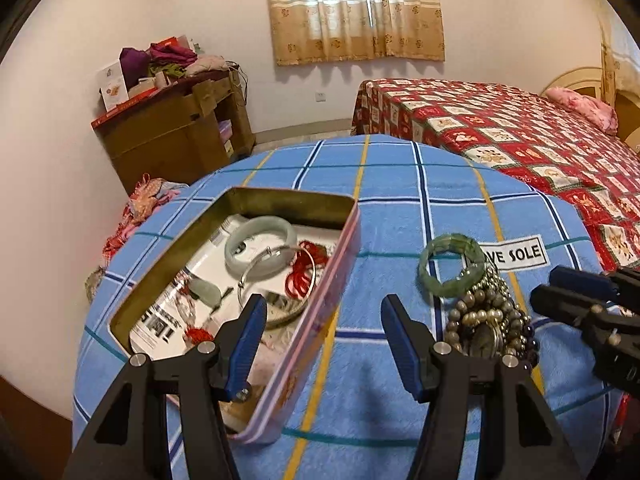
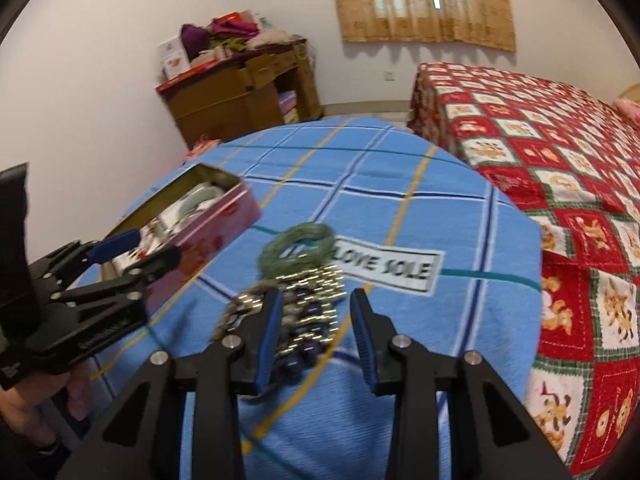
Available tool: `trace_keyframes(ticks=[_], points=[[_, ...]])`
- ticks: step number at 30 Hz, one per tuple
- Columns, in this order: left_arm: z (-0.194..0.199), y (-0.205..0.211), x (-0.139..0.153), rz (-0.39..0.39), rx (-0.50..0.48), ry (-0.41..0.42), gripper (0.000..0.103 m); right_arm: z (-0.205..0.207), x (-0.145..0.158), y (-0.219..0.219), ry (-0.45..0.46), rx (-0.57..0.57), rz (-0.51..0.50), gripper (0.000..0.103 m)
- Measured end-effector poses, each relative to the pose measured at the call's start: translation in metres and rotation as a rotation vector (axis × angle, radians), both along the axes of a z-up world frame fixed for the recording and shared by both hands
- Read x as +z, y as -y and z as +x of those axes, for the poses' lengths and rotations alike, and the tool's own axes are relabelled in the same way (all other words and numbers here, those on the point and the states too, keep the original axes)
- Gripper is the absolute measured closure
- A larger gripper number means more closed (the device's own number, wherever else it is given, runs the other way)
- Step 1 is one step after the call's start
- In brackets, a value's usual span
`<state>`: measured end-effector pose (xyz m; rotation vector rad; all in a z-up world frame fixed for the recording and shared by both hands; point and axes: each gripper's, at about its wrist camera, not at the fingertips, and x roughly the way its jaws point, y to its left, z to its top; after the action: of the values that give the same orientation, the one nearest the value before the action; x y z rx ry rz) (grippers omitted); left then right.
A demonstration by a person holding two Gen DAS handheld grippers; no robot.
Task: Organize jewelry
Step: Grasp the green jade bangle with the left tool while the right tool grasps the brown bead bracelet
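Note:
An open pink tin box (image 1: pixel 320 320) (image 2: pixel 224 220) lies on the blue checked cloth (image 1: pixel 400 220). It holds a pale jade bangle (image 1: pixel 260 246), a thin silver bangle (image 1: pixel 280 280) and red cord pieces (image 1: pixel 304 276). A green jade bracelet (image 1: pixel 452 264) (image 2: pixel 296 248) and a pile of beaded bracelets (image 1: pixel 492 320) (image 2: pixel 304 312) lie on the cloth to the right. My left gripper (image 1: pixel 324 308) is open and empty, over the tin's right wall. My right gripper (image 2: pixel 316 300) (image 1: pixel 560 292) is open and empty just above the bead pile.
A bed with a red patterned cover (image 1: pixel 520 140) stands at the right. A wooden cabinet (image 1: pixel 172 132) piled with clothes and boxes stands at the back left. A "LOVE SOLE" label (image 2: pixel 384 268) is on the cloth. The cloth's edge curves down all around.

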<state>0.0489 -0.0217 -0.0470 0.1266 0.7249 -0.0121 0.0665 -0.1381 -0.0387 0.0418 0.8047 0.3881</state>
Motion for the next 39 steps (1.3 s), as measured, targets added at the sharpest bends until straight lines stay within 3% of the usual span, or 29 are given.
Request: trace_keyframes(ticks=[10,17,19,27,32,39], points=[[-0.006,-0.004,-0.004,-0.002,0.005,0.004,0.043,0.005,-0.025,-0.012,-0.087,0.047,0.037,0.080],[-0.008,-0.004,-0.004,-0.006,-0.001,0.004,0.043,0.006,-0.027,-0.017,-0.097,0.053,0.051,0.081],[-0.007,-0.004,-0.003,-0.007,-0.005,0.005,0.043,0.003,-0.025,-0.019,-0.075,0.055,0.048,0.088],[0.007,0.004,0.007,0.000,-0.029,0.021,0.043,-0.003,-0.001,-0.008,0.031,0.018,0.083,0.091],[0.016,0.016,0.013,0.010,-0.069,0.032,0.043,0.003,0.014,0.016,0.098,-0.074,0.079,0.091],[0.038,0.053,0.005,-0.003,-0.154,-0.019,0.043,0.025,0.004,0.044,0.101,-0.202,0.028,0.091]])
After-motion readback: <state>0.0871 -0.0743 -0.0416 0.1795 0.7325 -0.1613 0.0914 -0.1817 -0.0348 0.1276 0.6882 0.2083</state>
